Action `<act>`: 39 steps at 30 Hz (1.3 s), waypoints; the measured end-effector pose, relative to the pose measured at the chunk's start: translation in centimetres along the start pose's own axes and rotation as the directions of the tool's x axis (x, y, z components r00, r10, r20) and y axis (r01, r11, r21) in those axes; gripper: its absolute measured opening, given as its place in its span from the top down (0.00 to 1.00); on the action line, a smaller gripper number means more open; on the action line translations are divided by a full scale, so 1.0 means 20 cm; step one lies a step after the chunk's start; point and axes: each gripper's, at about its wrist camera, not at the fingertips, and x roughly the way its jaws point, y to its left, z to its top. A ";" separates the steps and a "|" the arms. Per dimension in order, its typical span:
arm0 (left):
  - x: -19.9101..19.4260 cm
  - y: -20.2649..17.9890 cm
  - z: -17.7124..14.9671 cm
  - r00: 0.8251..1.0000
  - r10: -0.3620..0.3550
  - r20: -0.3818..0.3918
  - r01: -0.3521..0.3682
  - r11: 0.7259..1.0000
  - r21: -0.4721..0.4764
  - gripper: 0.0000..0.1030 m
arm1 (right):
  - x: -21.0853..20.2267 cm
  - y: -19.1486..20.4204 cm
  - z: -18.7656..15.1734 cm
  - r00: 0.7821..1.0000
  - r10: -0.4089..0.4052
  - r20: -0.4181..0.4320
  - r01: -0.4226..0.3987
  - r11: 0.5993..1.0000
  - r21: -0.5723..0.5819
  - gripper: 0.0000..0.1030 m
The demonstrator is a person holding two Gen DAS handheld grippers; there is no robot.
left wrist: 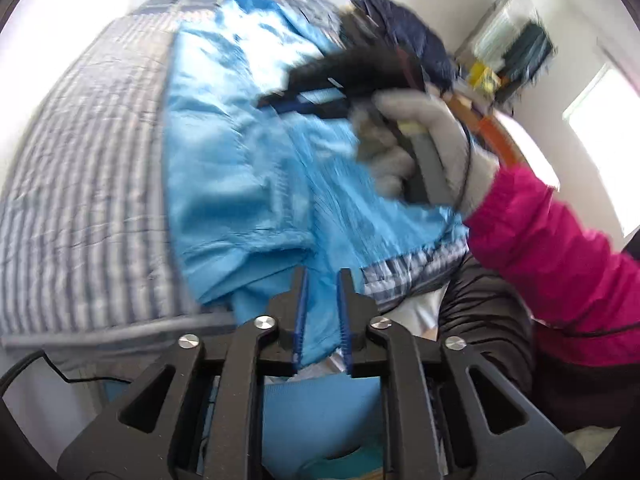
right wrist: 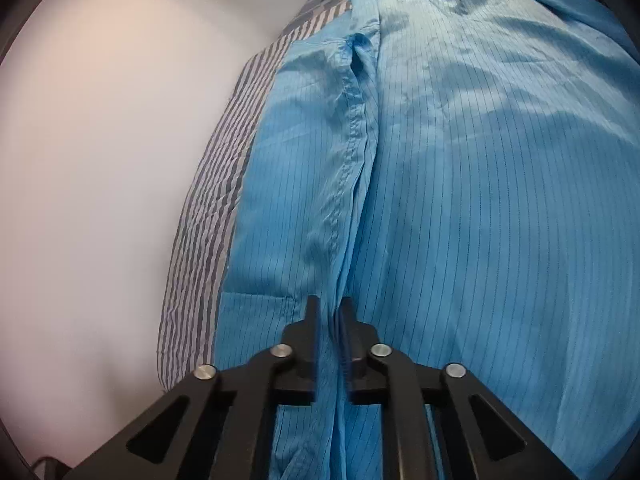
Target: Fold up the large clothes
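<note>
A large light-blue pinstriped garment (left wrist: 240, 140) lies spread over a striped bed. My left gripper (left wrist: 323, 276) stands at its near edge, jaws slightly apart, with a bunch of the blue cloth between the blue pads (left wrist: 302, 300). In the right wrist view the garment (right wrist: 480, 200) fills the frame, and a raised seam fold (right wrist: 352, 152) runs toward my right gripper (right wrist: 330, 304). Its jaws are narrowly parted over that fold, with no firm pinch showing. The right gripper also shows blurred in the left wrist view (left wrist: 304, 96), held by a grey-gloved hand (left wrist: 440, 140).
The grey-and-white striped bedsheet (left wrist: 80, 160) (right wrist: 216, 200) borders the garment on the left, with a white wall (right wrist: 100, 160) beyond it. A pink sleeve (left wrist: 560, 260) crosses at right. Dark clothing (left wrist: 400, 28) lies at the far end, and a bright window (left wrist: 600, 140) at right.
</note>
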 end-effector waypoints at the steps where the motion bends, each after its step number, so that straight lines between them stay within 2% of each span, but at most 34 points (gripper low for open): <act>1: -0.04 0.03 0.00 1.000 0.012 0.019 -0.012 1.000 -0.021 0.79 | -0.04 0.02 -0.02 1.000 -0.005 0.008 0.006 1.000 -0.021 0.70; 4: -0.13 0.20 0.02 0.996 0.064 0.062 -0.056 0.992 -0.110 0.77 | -0.14 0.05 -0.10 1.000 0.006 0.003 -0.006 0.998 -0.066 0.68; 7: -0.12 0.37 0.06 0.996 0.055 0.072 -0.037 0.973 -0.227 0.71 | -0.21 0.06 -0.21 1.000 0.020 -0.021 -0.022 0.995 -0.095 0.67; 10: -0.02 0.51 0.11 0.998 0.032 0.049 -0.015 0.953 -0.304 0.69 | -0.26 0.08 -0.34 0.999 0.004 -0.042 -0.009 0.992 -0.126 0.66; 13: 0.13 0.58 0.15 0.999 0.033 -0.001 -0.031 0.940 -0.340 0.69 | -0.24 0.08 -0.46 0.997 -0.015 -0.074 0.004 0.990 -0.140 0.66; 18: 0.32 0.65 0.16 0.997 -0.042 -0.061 0.012 0.910 -0.415 0.69 | -0.15 0.04 -0.58 0.992 -0.017 -0.122 0.001 0.992 -0.127 0.66; 20: 0.36 0.65 0.15 0.997 -0.032 -0.071 -0.001 0.910 -0.415 0.69 | -0.13 0.02 -0.61 0.991 0.000 -0.134 -0.016 0.993 -0.119 0.73; 21: 0.37 0.64 0.16 0.997 -0.020 -0.080 -0.014 0.913 -0.408 0.83 | -0.13 0.02 -0.63 0.990 0.019 -0.139 -0.035 0.993 -0.117 0.77; 22: 0.38 0.63 0.16 0.996 0.000 -0.088 -0.035 0.916 -0.399 0.91 | -0.13 0.02 -0.65 0.987 0.047 -0.151 -0.064 0.992 -0.111 0.87; 23: 0.38 0.61 0.17 0.995 0.030 -0.091 -0.062 0.921 -0.384 0.94 | -0.12 0.02 -0.66 0.985 0.066 -0.162 -0.083 0.991 -0.103 0.94; 27: 0.36 0.56 0.18 0.989 0.126 -0.075 -0.143 0.943 -0.300 0.94 | -0.07 0.05 -0.69 0.976 0.120 -0.181 -0.137 0.987 -0.084 0.99; 29: 0.38 0.54 0.17 0.985 0.151 -0.086 -0.169 0.948 -0.268 0.94 | -0.05 0.07 -0.69 0.981 0.073 -0.178 -0.095 0.988 -0.121 1.00; 31: 0.40 0.51 0.16 0.982 0.166 -0.094 -0.184 0.952 -0.245 0.94 | -0.04 0.07 -0.69 0.981 0.060 -0.184 -0.085 0.988 -0.128 1.00; 33: 0.35 0.49 0.16 0.978 0.199 -0.067 -0.209 0.952 -0.224 0.94 | -0.07 0.07 -0.70 0.985 0.041 -0.168 -0.066 0.988 -0.142 1.00; 36: 0.25 0.42 0.16 0.976 0.218 0.028 -0.209 0.960 -0.184 0.94 | -0.16 0.09 -0.72 0.992 0.003 -0.124 -0.027 0.982 -0.188 0.83; 37: 0.22 0.40 0.16 0.975 0.218 0.052 -0.206 0.964 -0.169 0.94 | -0.20 0.09 -0.72 0.994 0.012 -0.108 -0.034 0.980 -0.197 0.73; 39: 0.22 0.34 0.15 0.977 0.198 0.076 -0.187 0.974 -0.128 0.94 | -0.28 0.09 -0.73 0.997 0.018 -0.075 -0.034 0.976 -0.216 0.71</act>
